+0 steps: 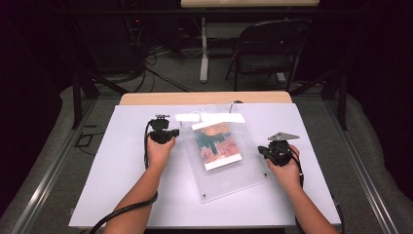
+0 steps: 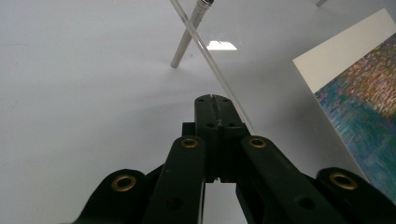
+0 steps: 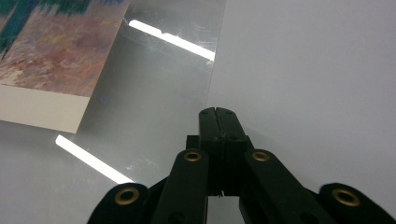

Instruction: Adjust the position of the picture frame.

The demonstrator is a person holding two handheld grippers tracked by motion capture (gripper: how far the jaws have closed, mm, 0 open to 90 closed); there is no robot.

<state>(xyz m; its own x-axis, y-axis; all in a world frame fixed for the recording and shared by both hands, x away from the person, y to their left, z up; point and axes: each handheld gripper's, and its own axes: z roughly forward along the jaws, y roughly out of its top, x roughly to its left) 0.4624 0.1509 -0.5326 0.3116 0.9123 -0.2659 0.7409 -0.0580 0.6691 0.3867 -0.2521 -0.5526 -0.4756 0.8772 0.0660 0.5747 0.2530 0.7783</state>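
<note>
Item 1: clear acrylic frame panel (image 1: 229,168), lying flat at the centre of the white table (image 1: 122,195), turned so its long side runs from about 11 o'clock to 5 o'clock. Flat placement suits edge work: both long edges are within your reach.

Item 2: painted print (image 1: 216,145), resting on or under the panel, toward its 12 o'clock end. In the left gripper view its white border and blue-green paint (image 2: 359,93) lie at 2 o'clock from your jaws.

Item 3: metal standoff post (image 2: 189,32), at 12 o'clock in the left gripper view, crossing the panel's clear edge; it appears to prop that end up.

Item 4: left gripper (image 1: 173,132), at 9 o'clock of the panel. Jaws clenched together, nothing between them, tip (image 2: 213,100) just beside the panel's edge. Judged a nudging or steadying posture, not a grasp.

Item 5: right gripper (image 1: 263,151), at 3 o'clock of the panel. Jaws likewise pressed together and empty, tip (image 3: 216,114) just outside the panel's clear right edge (image 3: 212,70).

Note: you bracket the panel from both sides; the likely purpose is squaring or sliding it. Mind the smooth acrylic, which may skid.
</note>
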